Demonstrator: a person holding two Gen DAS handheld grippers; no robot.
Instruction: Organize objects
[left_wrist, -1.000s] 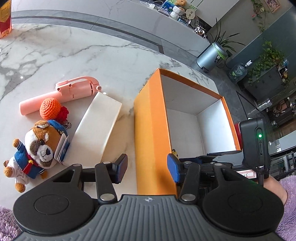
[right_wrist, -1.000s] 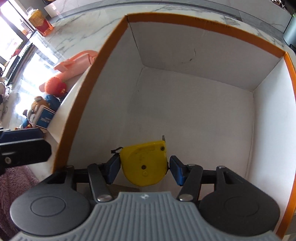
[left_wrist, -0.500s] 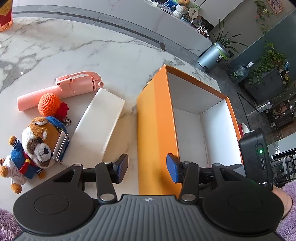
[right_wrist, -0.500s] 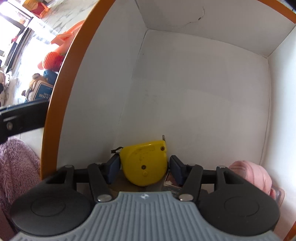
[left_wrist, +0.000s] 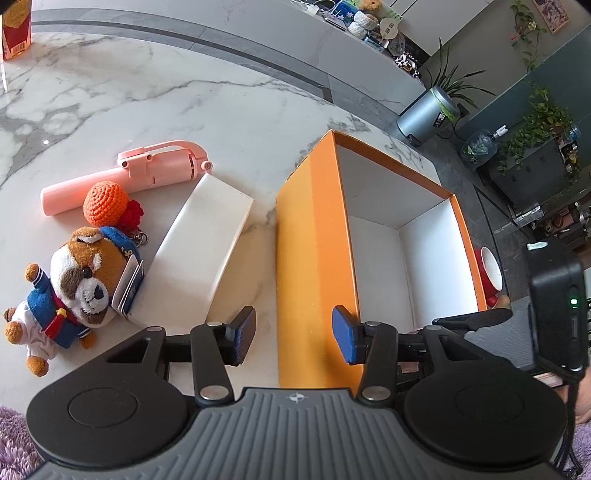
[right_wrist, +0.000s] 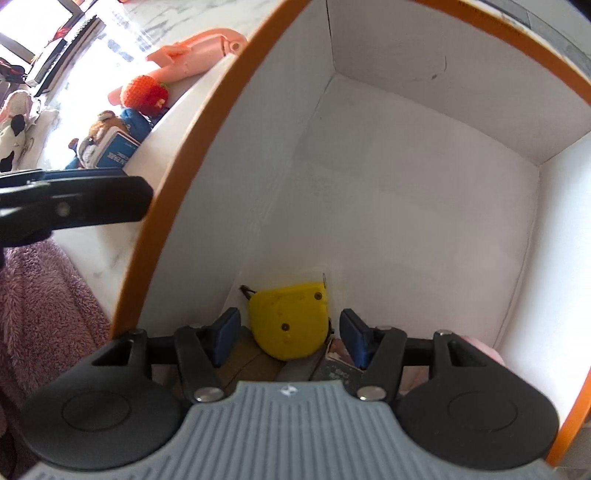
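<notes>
An orange box (left_wrist: 314, 258) with white inner walls (right_wrist: 406, 184) stands open on the marble table (left_wrist: 147, 92). A yellow tape measure (right_wrist: 291, 321) lies in its near corner on other items. My right gripper (right_wrist: 288, 336) hangs over it, open, with a small gap between each blue pad and the tape measure. My left gripper (left_wrist: 293, 338) is open and holds nothing; its fingers stand either side of the box's left wall near the front, one finger (right_wrist: 74, 206) outside. Left of the box lie a plush dog (left_wrist: 74, 284), an orange crochet ball (left_wrist: 105, 201), a pink selfie stick (left_wrist: 129, 173) and a white flat box (left_wrist: 199, 254).
Inside the box, a pink soft item (right_wrist: 484, 349) and a small carton (right_wrist: 340, 365) lie beside the tape measure. A red bowl (left_wrist: 491, 273) sits beyond the box's right wall. The right hand's black gripper body (left_wrist: 554, 306) is over the box's right side. A purple fuzzy sleeve (right_wrist: 44, 306) is at the left.
The right gripper's pads have come off the yellow tape measure, which now rests in the box corner; that gripper has risen a little and rolled. The left gripper has stayed put.
</notes>
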